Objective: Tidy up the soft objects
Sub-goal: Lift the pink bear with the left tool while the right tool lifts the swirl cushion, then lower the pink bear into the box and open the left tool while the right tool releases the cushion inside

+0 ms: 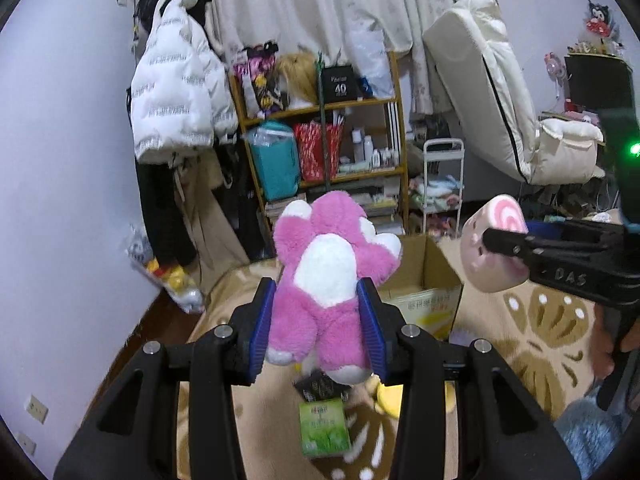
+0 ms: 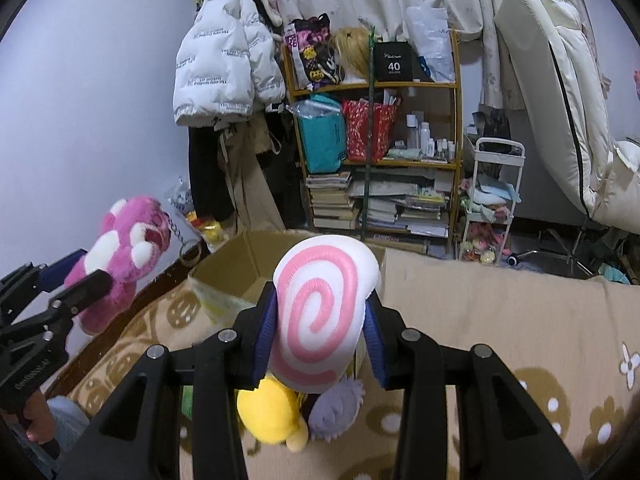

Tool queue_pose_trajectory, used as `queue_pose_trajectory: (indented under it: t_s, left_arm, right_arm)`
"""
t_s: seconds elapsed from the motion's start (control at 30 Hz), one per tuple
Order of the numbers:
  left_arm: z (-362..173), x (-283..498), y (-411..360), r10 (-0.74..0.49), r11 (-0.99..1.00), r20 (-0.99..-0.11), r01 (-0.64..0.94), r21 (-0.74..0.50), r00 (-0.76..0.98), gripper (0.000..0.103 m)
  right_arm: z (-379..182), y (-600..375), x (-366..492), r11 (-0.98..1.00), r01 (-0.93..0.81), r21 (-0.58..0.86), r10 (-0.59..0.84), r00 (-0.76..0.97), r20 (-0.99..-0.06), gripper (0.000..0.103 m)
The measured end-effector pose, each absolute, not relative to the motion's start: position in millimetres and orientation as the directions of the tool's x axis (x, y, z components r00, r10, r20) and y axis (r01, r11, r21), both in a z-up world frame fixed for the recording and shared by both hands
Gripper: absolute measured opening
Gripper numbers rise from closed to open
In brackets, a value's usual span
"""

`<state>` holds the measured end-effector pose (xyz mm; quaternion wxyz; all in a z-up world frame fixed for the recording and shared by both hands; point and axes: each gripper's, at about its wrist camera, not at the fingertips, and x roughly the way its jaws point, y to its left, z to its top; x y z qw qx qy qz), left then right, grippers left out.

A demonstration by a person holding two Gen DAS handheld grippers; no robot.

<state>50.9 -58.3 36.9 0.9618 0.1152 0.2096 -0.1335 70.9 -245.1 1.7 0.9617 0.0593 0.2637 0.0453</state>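
My left gripper (image 1: 318, 312) is shut on a pink and white plush bear (image 1: 328, 264), held up above the patterned blanket; the bear (image 2: 120, 256) also shows at the left of the right wrist view. My right gripper (image 2: 320, 320) is shut on a white plush with a pink spiral (image 2: 320, 312), which appears again in the left wrist view as the spiral plush (image 1: 494, 240) at the right. An open cardboard box (image 1: 424, 276) stands on the blanket just beyond both toys; the same box (image 2: 240, 264) lies behind the spiral plush. Below lie a yellow plush (image 2: 272, 412) and a grey-purple fuzzy plush (image 2: 336, 408).
A green packet (image 1: 324, 426) lies on the tan blanket (image 2: 500, 320). Behind stand a cluttered wooden shelf (image 1: 320, 140), a hanging white jacket (image 1: 176, 96), a small white cart (image 2: 492, 200) and a cream mattress (image 1: 492, 88) leaning on the wall.
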Motion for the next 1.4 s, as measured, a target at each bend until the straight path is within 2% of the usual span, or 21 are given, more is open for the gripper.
queue_pose_trajectory:
  t_s: [0.3,0.5,0.67,0.97,1.2,1.4]
  left_arm:
    - [57,95,-70,-0.210,0.935,-0.379,0.298,0.192,0.901,0.041]
    - [45,123,-80,-0.212,0.924,-0.390,0.313,0.219,0.896,0.041]
    - [20,140,-82,-0.201,0.925,-0.434,0.316,0.210,0.878,0.041]
    - [-16,169,-82,-0.195,0.933,-0.521,0.321,0.163,0.831,0.041]
    - [-43,179,-82,-0.197,0.936,-0.595,0.331,0.124,0.779,0.042]
    - [-45,180,-81,-0.206,0.934,-0.598,0.338,0.117,0.775,0.042]
  right_arm:
    - [16,-250,110,0.991,-0.058,0.120,0.108,0.879,-0.465,0.042]
    - [22,-247,124,0.992,-0.072,0.107,0.111,0.896,-0.429,0.044]
    - [14,-244,132,0.984,-0.095,0.148,0.149,0.897,-0.416,0.045]
    - [-19,-236,154,0.981,-0.117,0.154,0.178,0.857,-0.484,0.045]
    - [-46,-238,166,0.979,-0.120,0.165,0.191,0.819,-0.541,0.050]
    - [-58,-236,169,0.982,-0.117,0.149,0.182,0.796,-0.578,0.052]
